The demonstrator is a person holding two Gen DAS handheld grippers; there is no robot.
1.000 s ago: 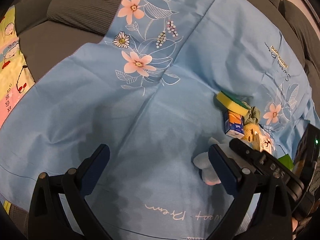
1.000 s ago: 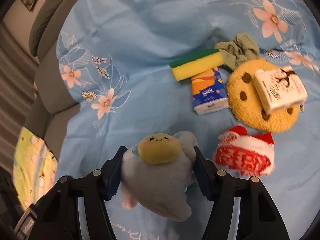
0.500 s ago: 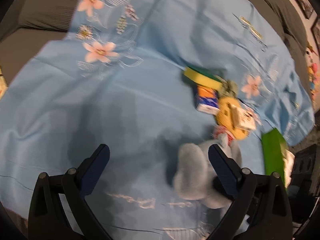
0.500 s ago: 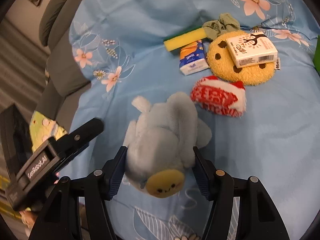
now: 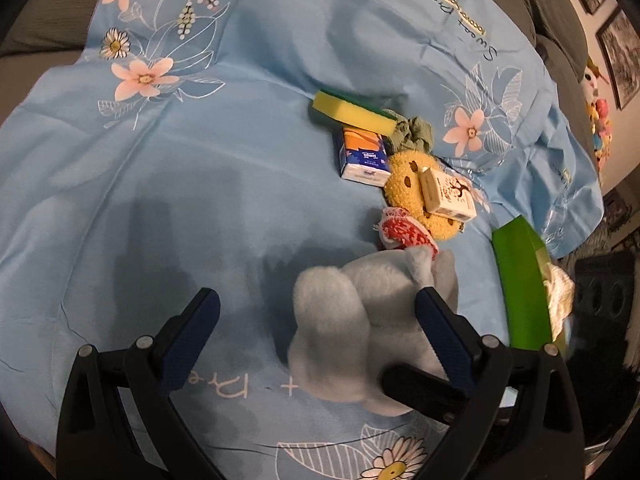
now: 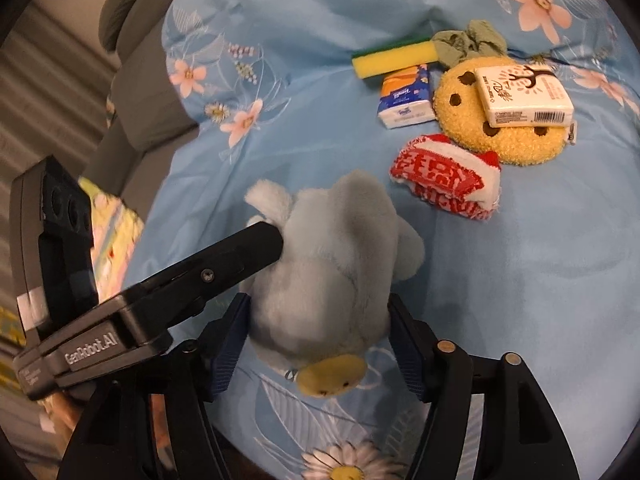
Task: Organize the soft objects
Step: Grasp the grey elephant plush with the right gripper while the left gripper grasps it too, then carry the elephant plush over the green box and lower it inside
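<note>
Plush toy (image 6: 332,276), now flipped face-down and pinched in right gripper (image 6: 320,344) jaws, meets left gripper (image 5: 316,332) with jaws spread around it: handover likely.

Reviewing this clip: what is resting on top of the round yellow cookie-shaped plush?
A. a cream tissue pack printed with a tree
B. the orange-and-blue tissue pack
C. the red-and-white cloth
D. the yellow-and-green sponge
A. In the right wrist view the cream tissue pack lies across the cookie plush; the sponge, the orange-and-blue pack and the red-and-white cloth lie on the blue sheet beside it.
</note>
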